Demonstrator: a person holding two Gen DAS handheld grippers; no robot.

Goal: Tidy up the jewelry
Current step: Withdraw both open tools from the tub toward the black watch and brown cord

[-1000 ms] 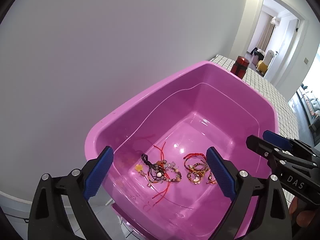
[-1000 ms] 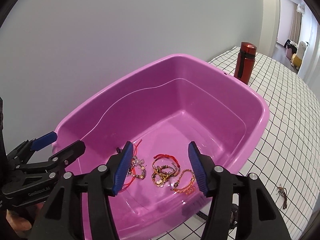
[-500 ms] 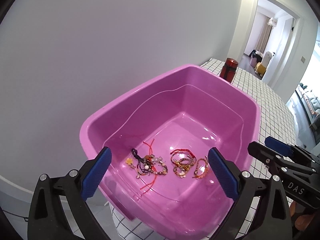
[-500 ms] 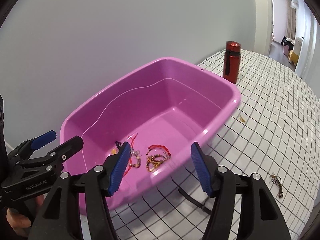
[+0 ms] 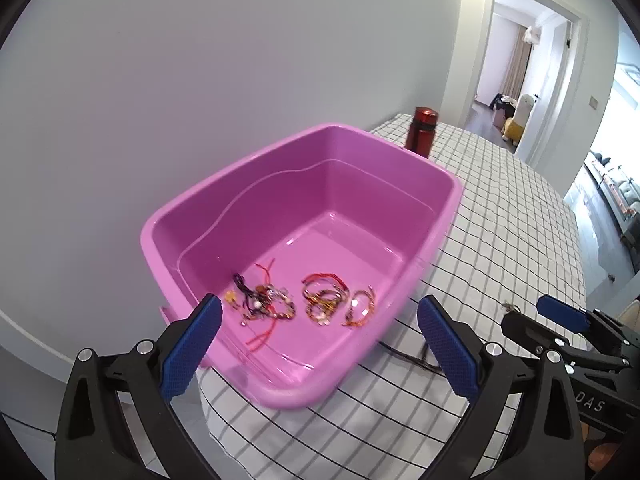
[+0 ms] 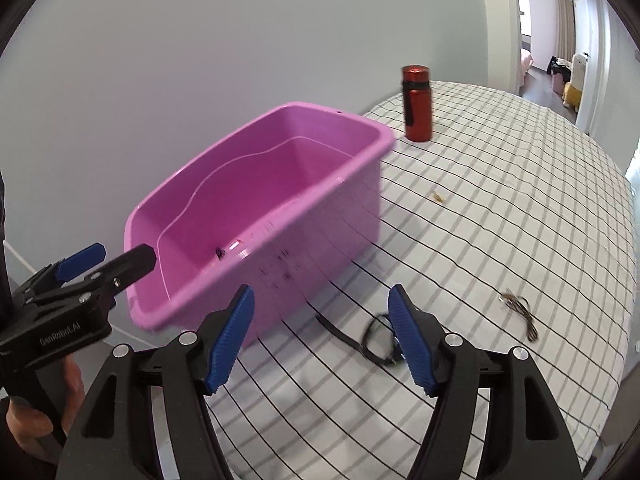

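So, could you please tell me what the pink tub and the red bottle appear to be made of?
The pink tub looks like glossy moulded plastic: its floor reflects light and its thin walls are partly see-through. The red bottle seems to be metal with a satin sheen, though coated plastic is possible.

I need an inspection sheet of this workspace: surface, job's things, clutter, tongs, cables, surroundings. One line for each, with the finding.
Surface: white tablecloth with black grid, wrinkled.
Job's things: tangled bead and cord bracelets inside the pink plastic tub; black strap piece, brown cord bundle and small gold bit lie on the cloth.
Clutter: red metal bottle, upright beside the tub.
Tongs: left tongs open, empty; right tongs opening, empty.
Cables: nothing seen.
Surroundings: grey wall, open doorway.
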